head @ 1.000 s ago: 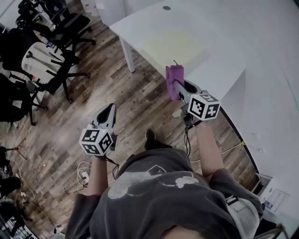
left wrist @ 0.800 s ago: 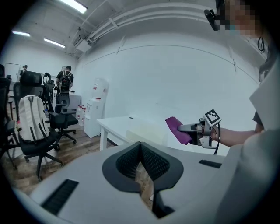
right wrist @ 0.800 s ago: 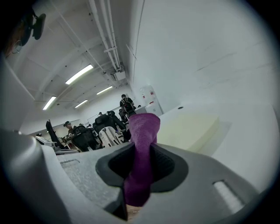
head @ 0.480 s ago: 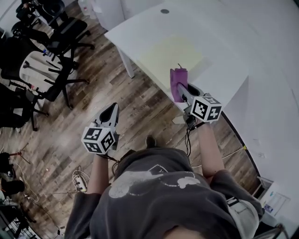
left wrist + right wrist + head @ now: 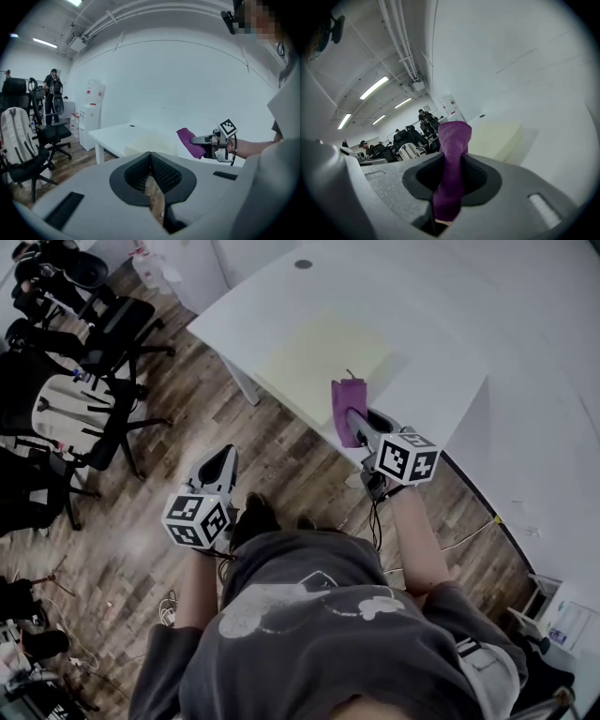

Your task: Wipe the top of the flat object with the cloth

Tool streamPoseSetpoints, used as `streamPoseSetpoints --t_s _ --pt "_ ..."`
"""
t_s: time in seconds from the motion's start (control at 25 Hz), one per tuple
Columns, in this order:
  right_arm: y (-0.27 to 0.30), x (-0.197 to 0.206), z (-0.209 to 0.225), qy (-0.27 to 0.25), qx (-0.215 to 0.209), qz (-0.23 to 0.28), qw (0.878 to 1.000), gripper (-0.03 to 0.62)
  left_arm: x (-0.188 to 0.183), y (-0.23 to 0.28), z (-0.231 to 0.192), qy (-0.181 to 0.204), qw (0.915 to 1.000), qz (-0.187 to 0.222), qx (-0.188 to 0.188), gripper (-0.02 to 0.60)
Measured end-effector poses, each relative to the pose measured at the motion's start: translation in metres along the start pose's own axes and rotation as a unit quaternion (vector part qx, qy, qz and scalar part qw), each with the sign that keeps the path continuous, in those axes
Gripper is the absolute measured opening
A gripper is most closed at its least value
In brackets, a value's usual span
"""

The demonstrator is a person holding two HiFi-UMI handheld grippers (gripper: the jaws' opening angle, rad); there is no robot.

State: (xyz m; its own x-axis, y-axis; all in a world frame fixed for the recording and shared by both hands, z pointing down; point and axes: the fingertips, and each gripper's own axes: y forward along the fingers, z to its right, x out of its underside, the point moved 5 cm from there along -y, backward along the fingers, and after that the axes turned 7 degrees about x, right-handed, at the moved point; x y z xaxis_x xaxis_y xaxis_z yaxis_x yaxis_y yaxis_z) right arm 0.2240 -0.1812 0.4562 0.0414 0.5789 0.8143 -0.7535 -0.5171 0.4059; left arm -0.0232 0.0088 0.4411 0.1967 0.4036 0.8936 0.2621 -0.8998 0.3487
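Beside white table [image 5: 441,343], right tongs [image 5: 449,171] pinching fuzzy purple cloth [image 5: 453,138], left tongs [image 5: 150,164] pressed together.

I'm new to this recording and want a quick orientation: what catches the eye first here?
The purple cloth stands out, pinched upright in the right gripper near the closest edge of the white table. Just beyond it, a pale yellow flat pad lies on the tabletop. The left gripper hangs shut and empty over the wooden floor, with black office chairs further left.
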Motion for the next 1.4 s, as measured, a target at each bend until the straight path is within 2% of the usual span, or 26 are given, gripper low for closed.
streamPoseSetpoints --t_s 0.2,0.44,0.6,0.76,1.0,1.4 --pt "0.011 -0.003 0.01 0.01 0.021 0.009 1.0 0.092 -0.019 0.035 -0.017 0.025 0.9992 -0.004 0.03 -0.003" --pt "0.038 -0.015 0.023 0.033 0.068 0.026 0.997 0.092 -0.039 0.082 -0.053 0.05 0.9954 -0.02 0.08 -0.003" --pt "0.059 -0.029 0.027 0.056 0.109 0.044 0.992 0.092 -0.053 0.115 -0.088 0.055 0.9899 -0.045 0.123 -0.003" --pt "0.078 -0.045 0.036 0.069 0.153 0.057 0.984 0.092 -0.069 0.155 -0.117 0.067 0.9809 -0.071 0.168 -0.003" --pt "0.091 -0.055 0.038 0.098 0.208 0.067 0.971 0.092 -0.082 0.197 -0.137 0.099 0.9568 -0.125 0.243 -0.003" --pt "0.113 -0.057 0.039 0.132 0.264 0.071 0.953 0.092 -0.06 0.247 -0.147 0.137 0.9056 -0.229 0.33 -0.003"
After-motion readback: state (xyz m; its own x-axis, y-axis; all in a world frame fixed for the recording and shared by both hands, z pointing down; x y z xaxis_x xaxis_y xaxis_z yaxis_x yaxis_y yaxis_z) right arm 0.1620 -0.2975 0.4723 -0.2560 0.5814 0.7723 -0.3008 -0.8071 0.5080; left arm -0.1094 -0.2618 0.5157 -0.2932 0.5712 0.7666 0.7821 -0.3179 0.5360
